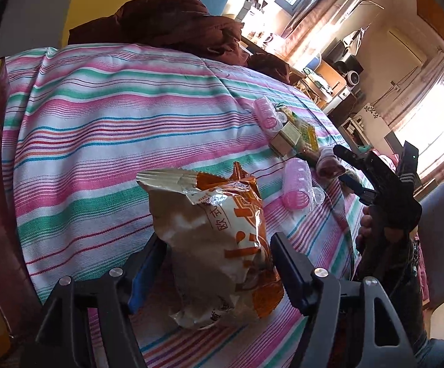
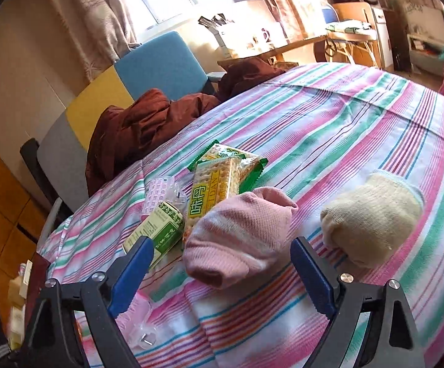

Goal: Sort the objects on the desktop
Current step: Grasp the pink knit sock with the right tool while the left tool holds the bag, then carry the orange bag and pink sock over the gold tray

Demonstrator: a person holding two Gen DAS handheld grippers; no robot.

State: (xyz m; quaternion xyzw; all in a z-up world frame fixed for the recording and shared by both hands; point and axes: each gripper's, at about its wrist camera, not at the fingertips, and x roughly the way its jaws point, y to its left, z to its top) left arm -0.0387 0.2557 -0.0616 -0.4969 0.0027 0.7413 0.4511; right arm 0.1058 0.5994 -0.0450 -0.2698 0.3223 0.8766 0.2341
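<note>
- Left tongs [image 1: 218, 263] pinch the orange snack bag [image 1: 218, 245] between their tips.
- Right tongs [image 2: 222, 263] gape wide, empty, pink sock [image 2: 237, 239] just ahead.
- Crackers [image 2: 218, 184], rollers [image 1: 297, 184], cream sock [image 2: 372, 230] lie beyond, seemingly unsorted.

left wrist: low, close over striped cloth [image 1: 105, 116], facing right gripper [image 1: 375, 181] | right wrist: low, close, facing window | shared: cracker packet [image 2: 212, 190]

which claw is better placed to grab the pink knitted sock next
Right. The right claw is open with the pink knitted sock lying just ahead between its fingers. The left claw already brackets the orange-and-white snack bag, well away from the sock.
</note>
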